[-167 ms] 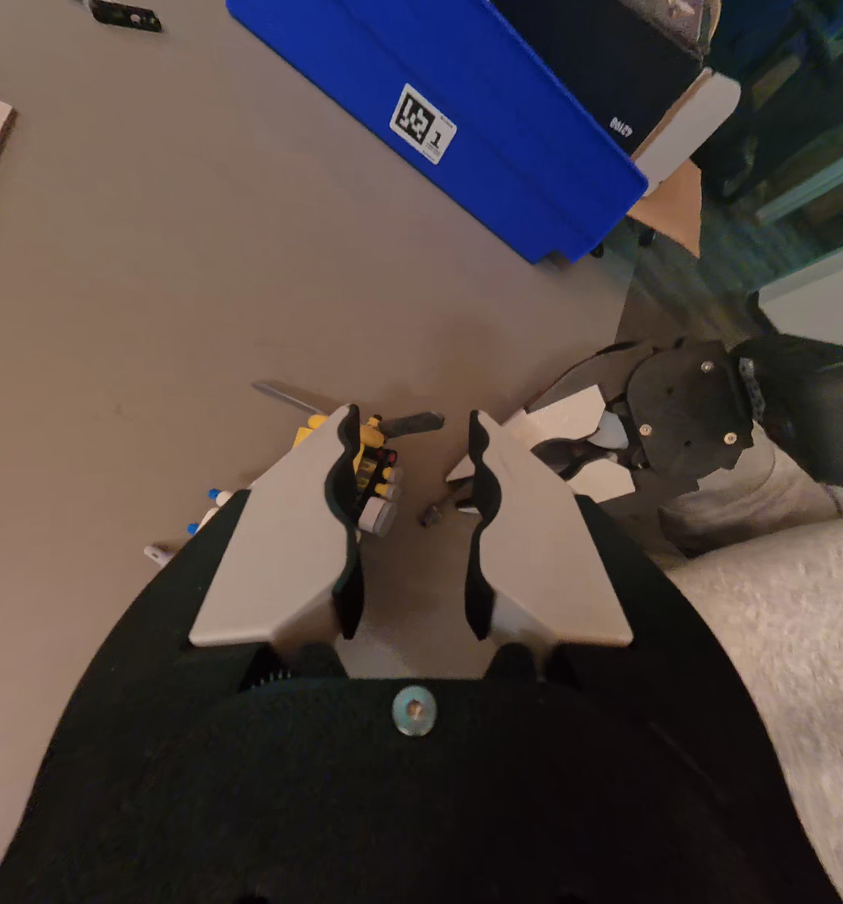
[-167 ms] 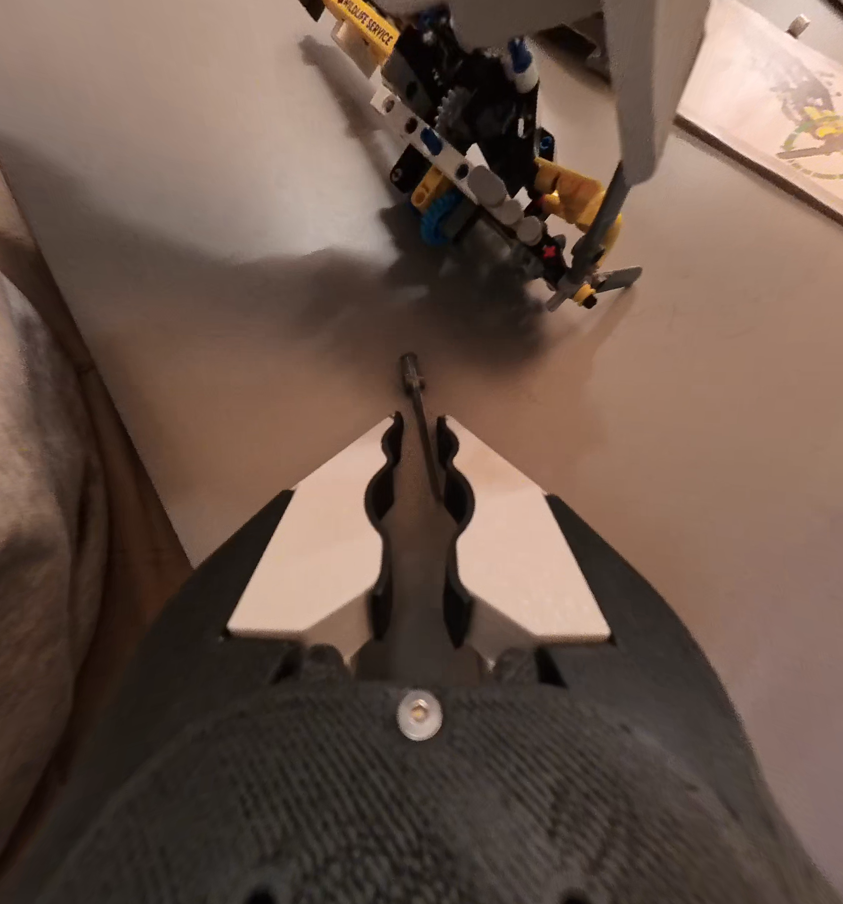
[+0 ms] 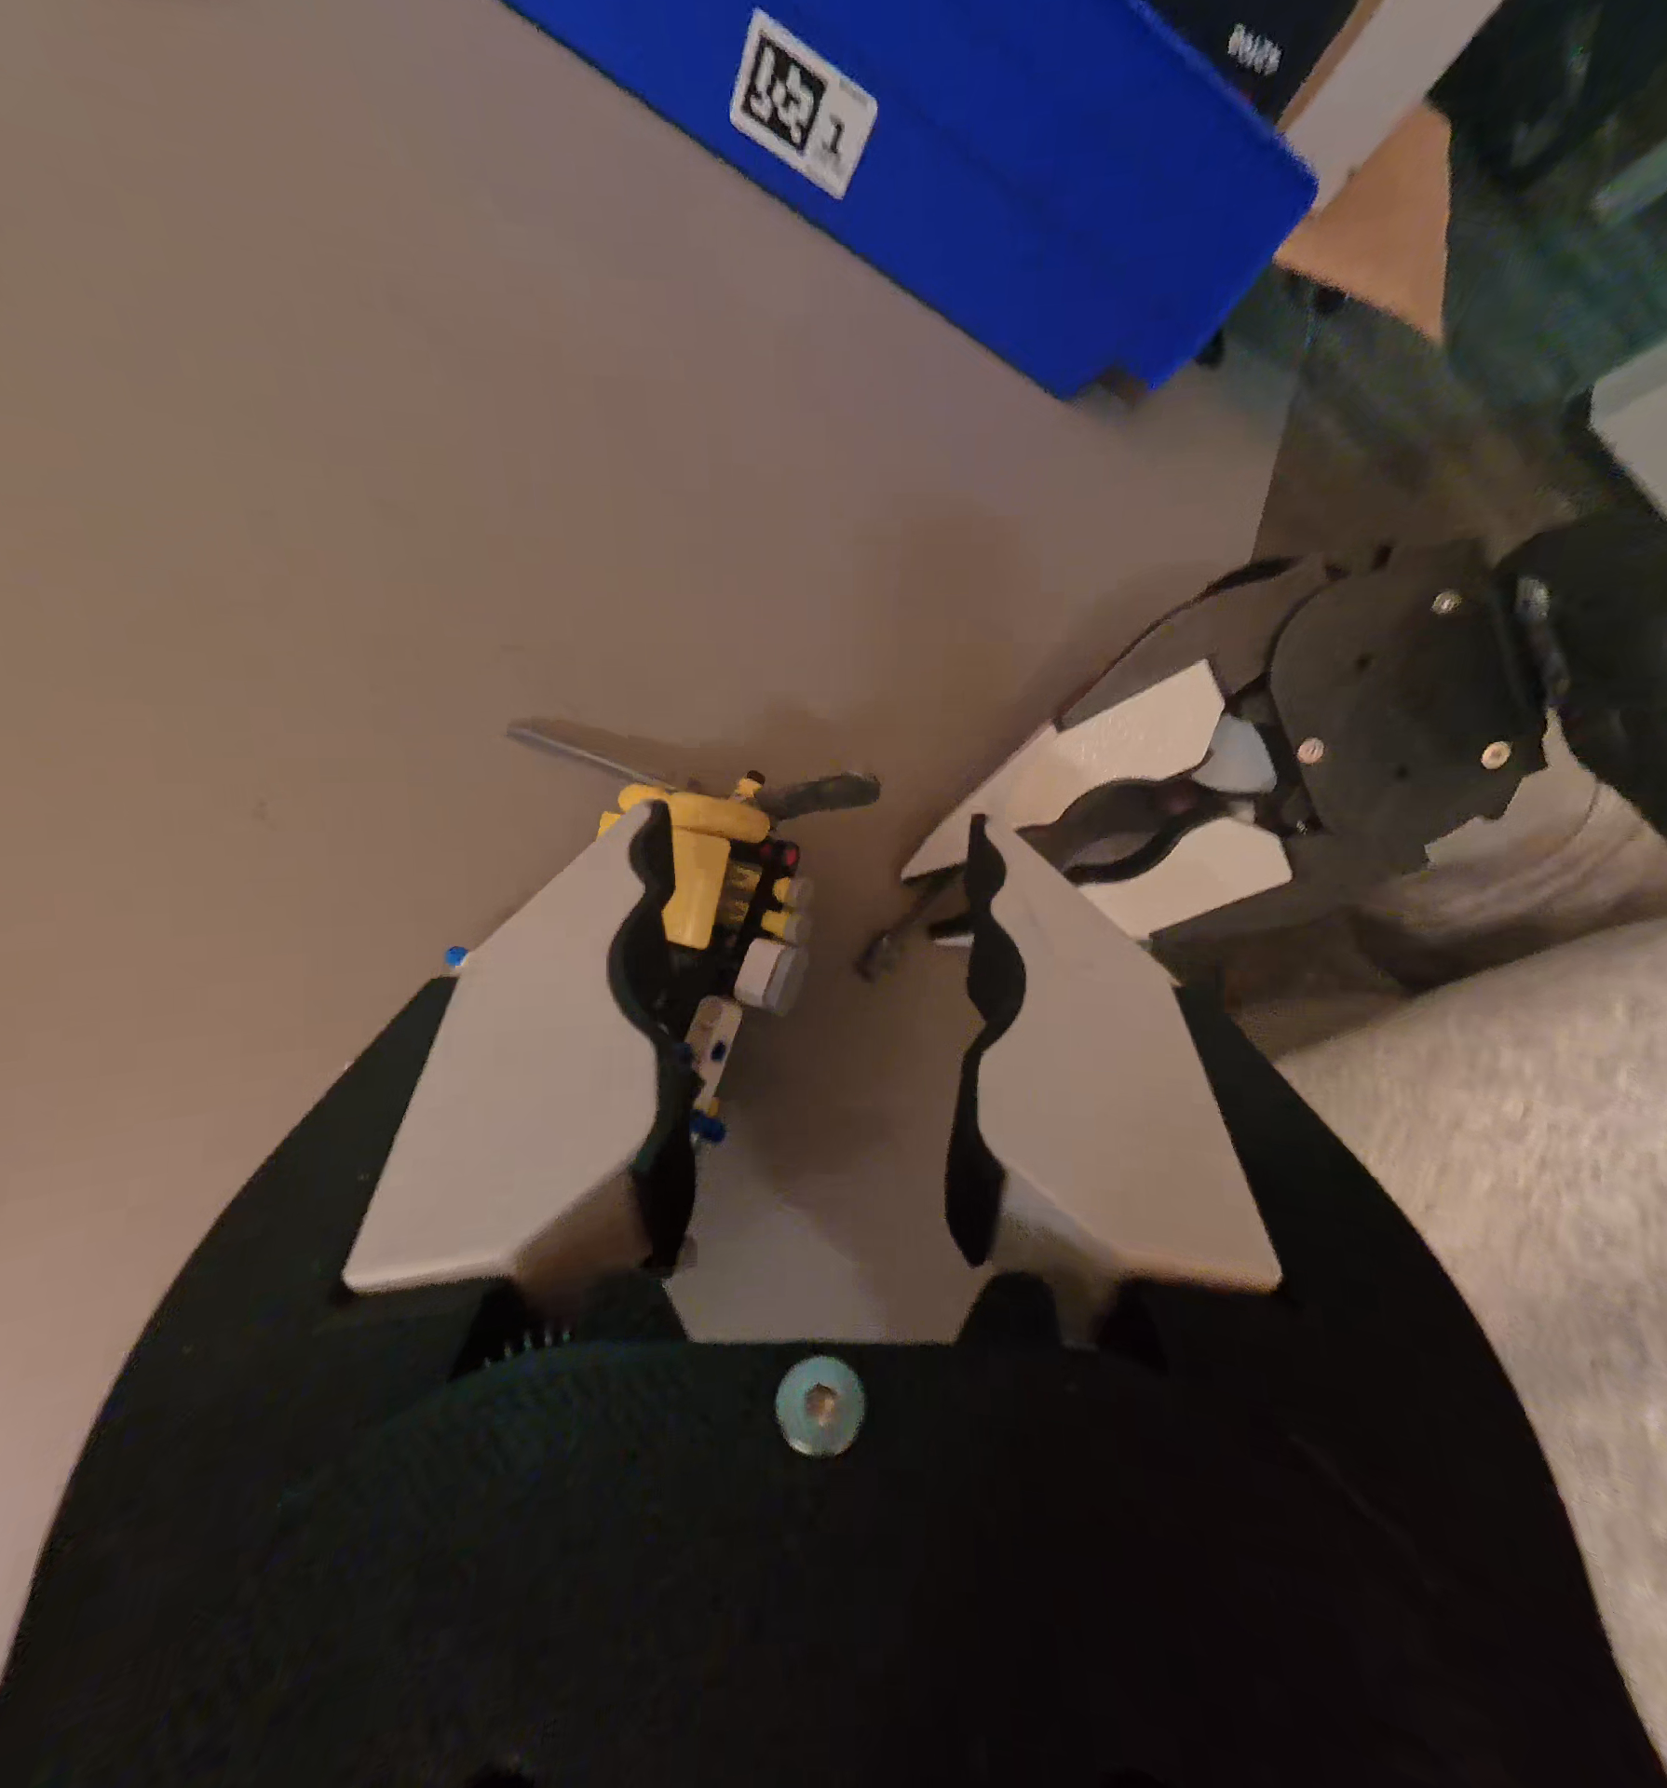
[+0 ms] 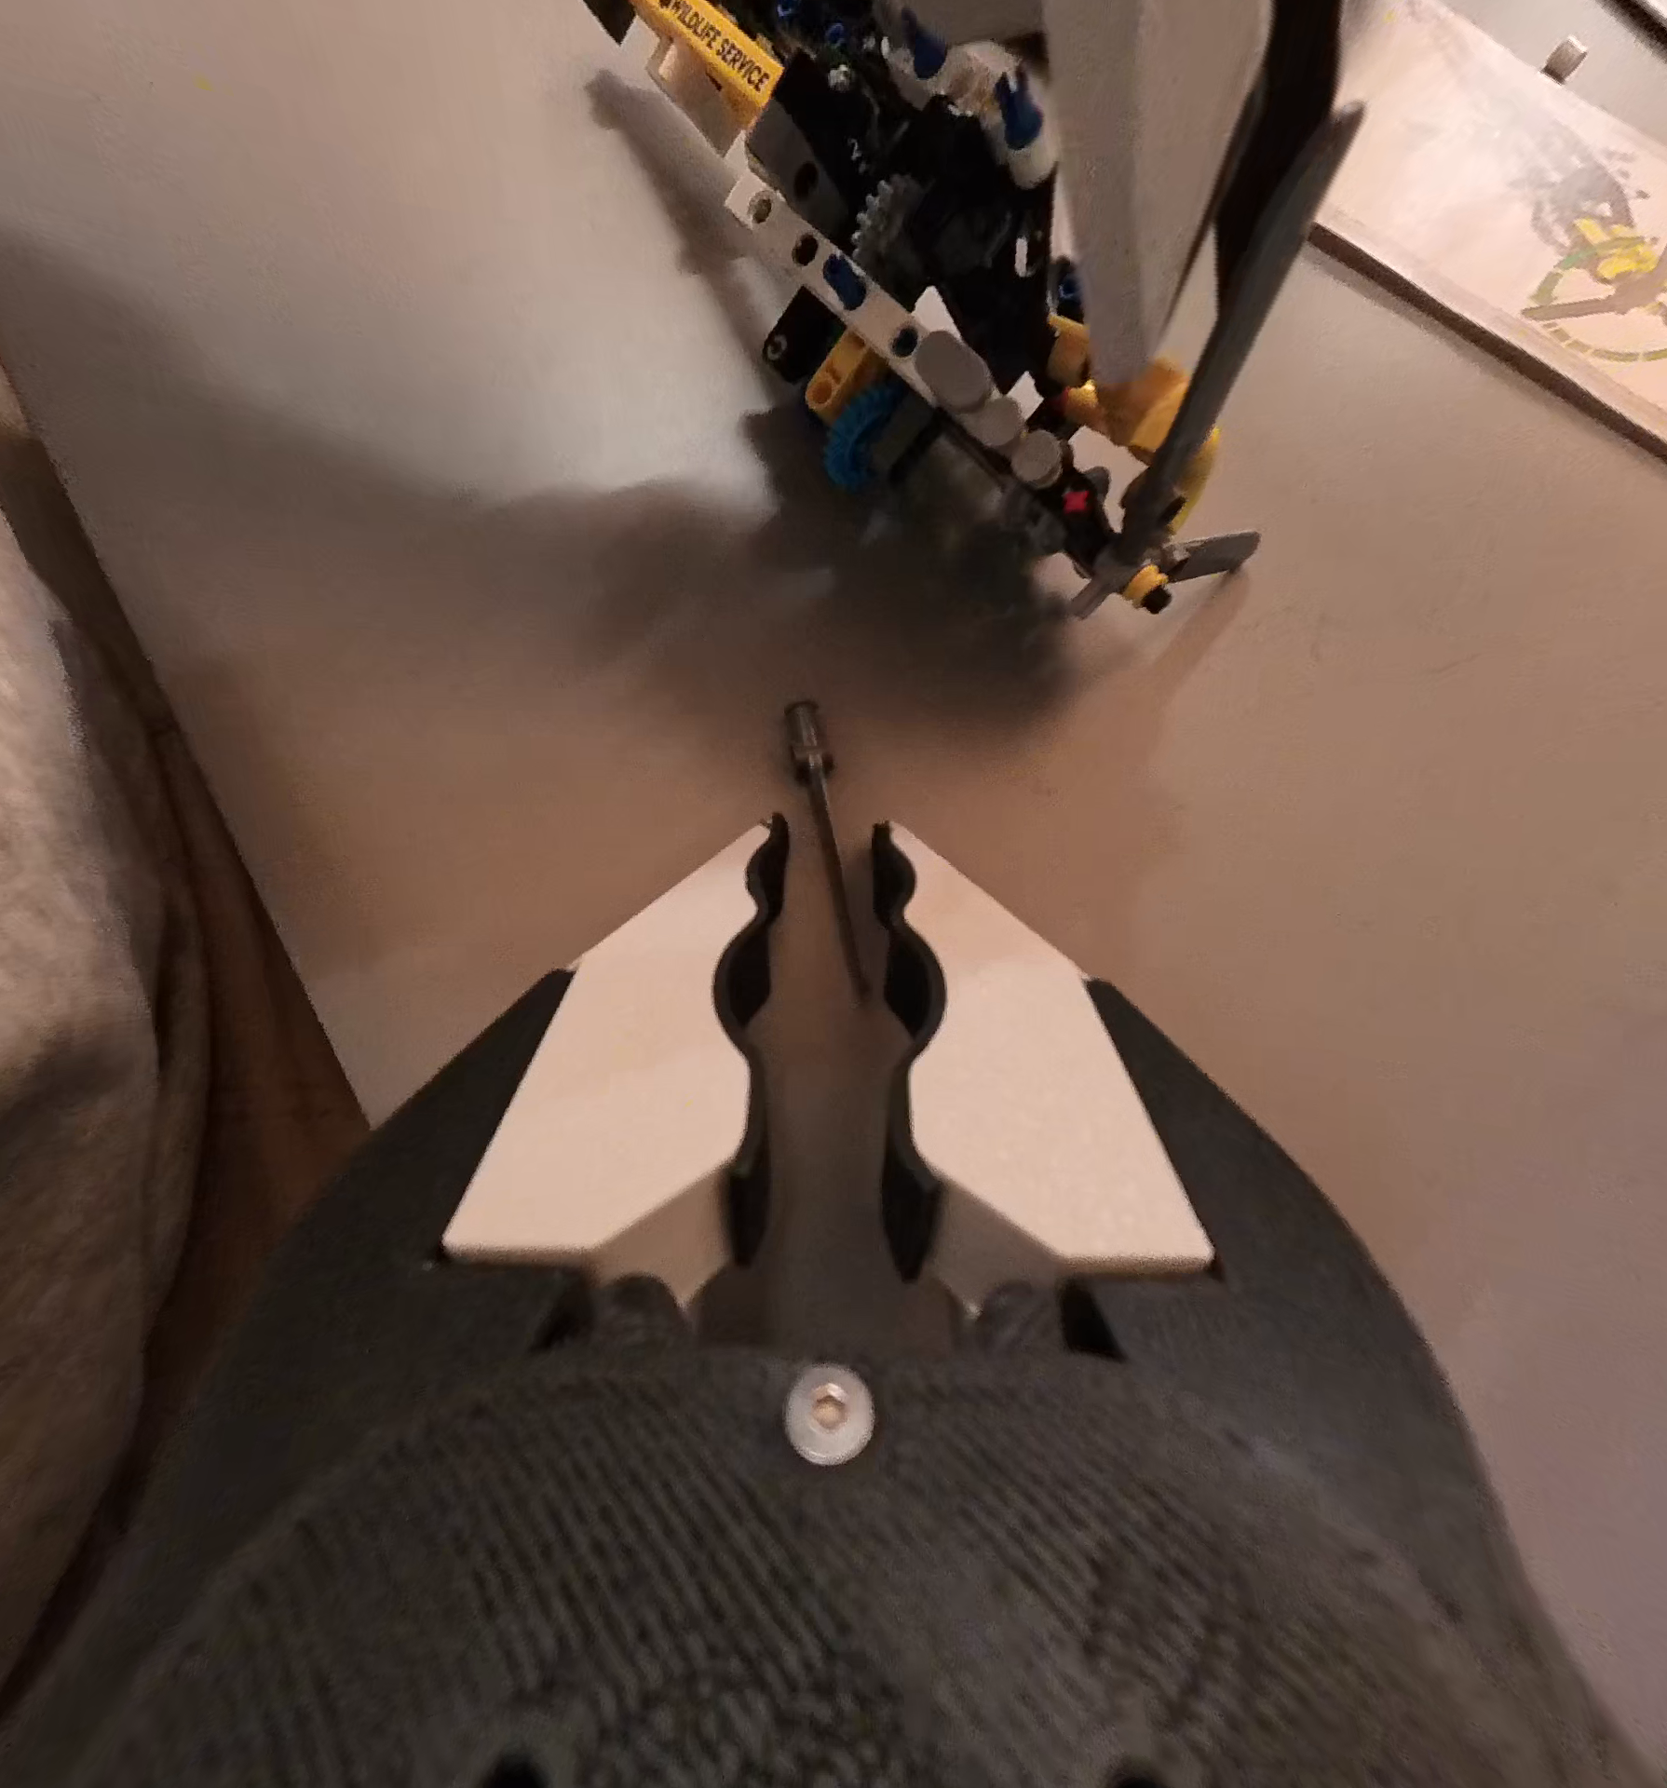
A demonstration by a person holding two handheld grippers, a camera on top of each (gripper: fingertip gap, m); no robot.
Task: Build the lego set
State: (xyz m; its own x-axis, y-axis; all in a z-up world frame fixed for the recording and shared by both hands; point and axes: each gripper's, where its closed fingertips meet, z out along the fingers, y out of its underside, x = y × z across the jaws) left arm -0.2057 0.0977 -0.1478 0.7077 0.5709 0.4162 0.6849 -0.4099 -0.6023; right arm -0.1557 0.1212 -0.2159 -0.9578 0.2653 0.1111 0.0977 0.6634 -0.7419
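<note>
The part-built lego helicopter (image 3: pixel 714 890), yellow, black and white with grey rotor blades, lies on the grey table. My left gripper (image 3: pixel 815 832) is open wide, and the model rests against its left finger. In the right wrist view the model (image 4: pixel 907 319) sits at the top under one of the left gripper's fingers (image 4: pixel 1149 193). My right gripper (image 4: pixel 830 830) stands low over the table with a narrow gap. A thin dark axle (image 4: pixel 803 740) lies between its jaws, unclamped, with its head past the tips. The right gripper (image 3: pixel 1130 832) and axle (image 3: pixel 883 953) also show in the left wrist view.
A blue bin (image 3: pixel 1004 193) with a white tag stands at the back of the table. An instruction booklet (image 4: pixel 1536 242) lies at the far right. A person's light-coloured clothing (image 3: pixel 1536 1161) is beyond the near table edge (image 4: pixel 230 871). Across from one pair of fingers to the other is roughly 9 cm.
My left gripper has shifted a little over the model and its jaws have spread slightly wider. The right gripper and the axle have not moved.
</note>
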